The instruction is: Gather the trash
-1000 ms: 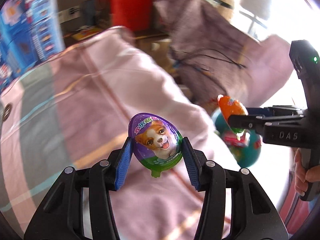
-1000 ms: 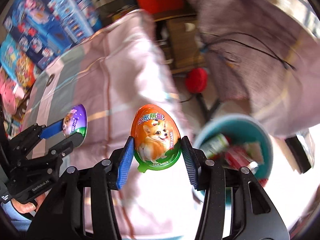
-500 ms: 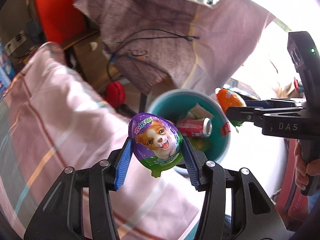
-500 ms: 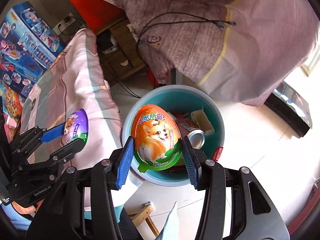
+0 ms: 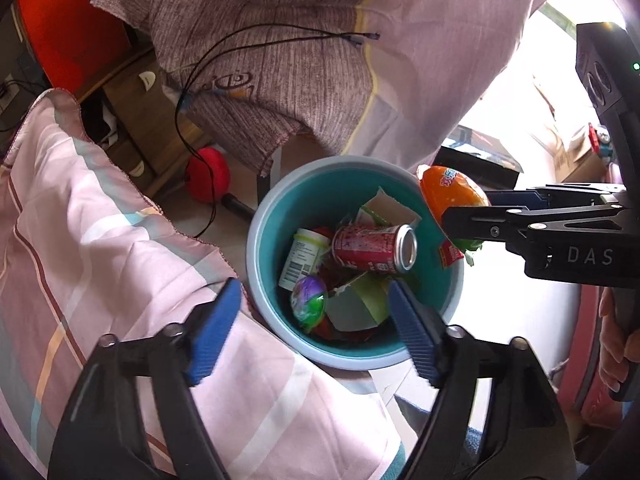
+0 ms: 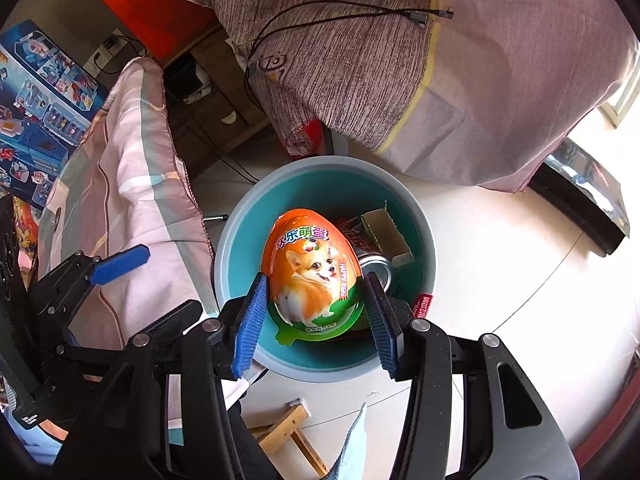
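Purple foil egg [image 5: 309, 304] no longer pinched: lies now inside the teal bin [image 5: 256, 248], low among the trash, just beside a white bottle [image 5: 304, 254] and near a red can [image 5: 372, 248]. Half a second ago still between the pads of the left claw [image 5: 313, 285]; with jaws just opened, now spread wide and empty, hanging over the near side of the bin. Means, most probably, one piece of trash delivered. Orange egg [image 6: 314, 276] not yet delivered: pinched at both sides by the right claw [image 6: 315, 280], held upright directly above the open bin, not touching it. Likely needs only a release to fall in with the rest. Counted: two eggs, one in the bin and one in the air; two claws, one spread and one pressing on the orange egg; one bin; one can; one bottle; some cardboard pieces and wrappers, too mixed for an exact number. Pink striped bed cover [image 5: 100, 260] at the left, touching the bin or just beside it, hard to tell.
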